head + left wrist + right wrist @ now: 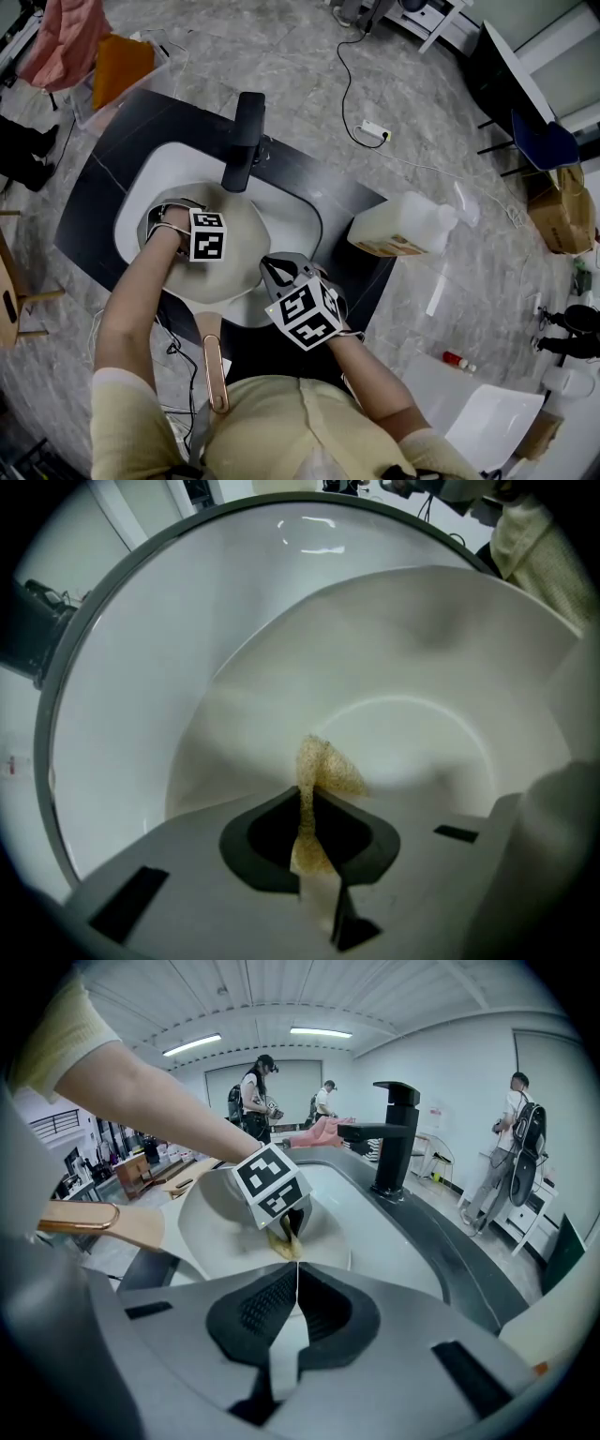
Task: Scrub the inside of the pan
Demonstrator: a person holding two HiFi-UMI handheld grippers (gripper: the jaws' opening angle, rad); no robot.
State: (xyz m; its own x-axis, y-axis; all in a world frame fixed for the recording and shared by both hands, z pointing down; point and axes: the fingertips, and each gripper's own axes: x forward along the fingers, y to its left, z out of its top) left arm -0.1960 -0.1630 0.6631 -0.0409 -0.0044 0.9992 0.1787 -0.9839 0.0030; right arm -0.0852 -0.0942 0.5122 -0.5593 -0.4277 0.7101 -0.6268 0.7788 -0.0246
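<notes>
Likely stiff and slick, so best steadied at the lower-centre rim of the pan by right gripper pinched shut there, left gripper clamped on soft scrub pad.

Black faucet, pale plastic jug

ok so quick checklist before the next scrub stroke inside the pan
1. Scrub pad clamped in the left gripper: ok.
2. Pad pressed against the pan interior: ok.
3. Pan sitting in the sink: ok.
4. Right gripper steadying the pan rim: cannot tell; its fingers are together at the rim.
5. Faucet apart from both grippers: ok.
</notes>
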